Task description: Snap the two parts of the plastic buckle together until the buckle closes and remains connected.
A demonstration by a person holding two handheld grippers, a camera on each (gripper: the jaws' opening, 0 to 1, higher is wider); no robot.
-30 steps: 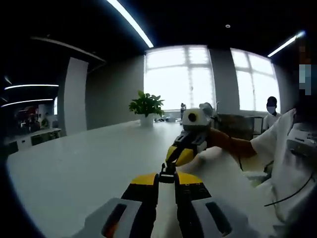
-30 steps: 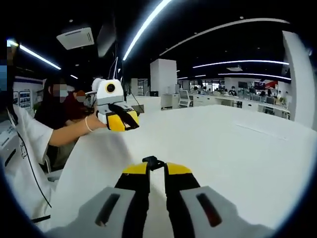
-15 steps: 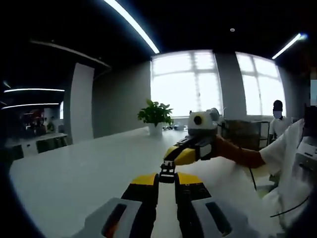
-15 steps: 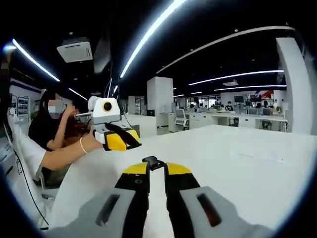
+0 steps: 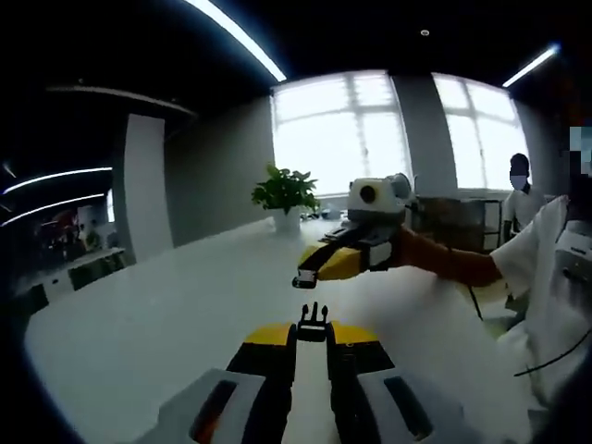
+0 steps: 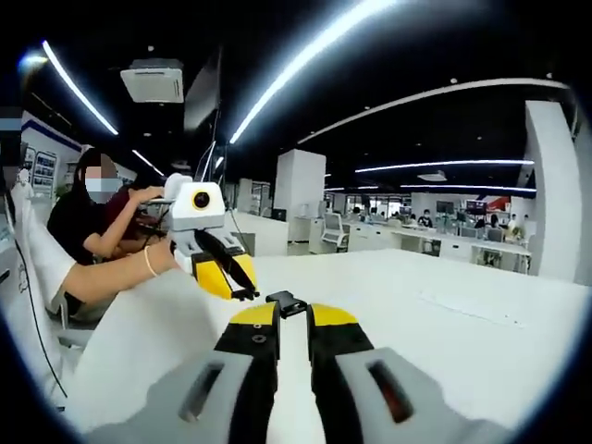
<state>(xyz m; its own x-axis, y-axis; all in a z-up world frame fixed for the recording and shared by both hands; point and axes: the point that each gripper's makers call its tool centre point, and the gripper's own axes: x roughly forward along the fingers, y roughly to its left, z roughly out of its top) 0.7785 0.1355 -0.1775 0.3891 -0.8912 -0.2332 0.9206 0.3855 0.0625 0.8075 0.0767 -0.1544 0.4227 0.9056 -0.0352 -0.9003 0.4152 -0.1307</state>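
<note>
Left gripper (image 5: 313, 344) pinches pronged buckle half (image 5: 314, 323); right gripper (image 6: 294, 319) pinches socket half (image 6: 287, 302).

- Strong daylight from the windows (image 5: 388, 139) washes out the glass; the rest of that room stays dim.
- Ceiling light strips (image 6: 314, 46) glare white and bend with the fisheye curve.
- The white bench (image 6: 444, 324) is evenly lit, with soft shadows.
- Distant desks look soft and blurred.
</note>
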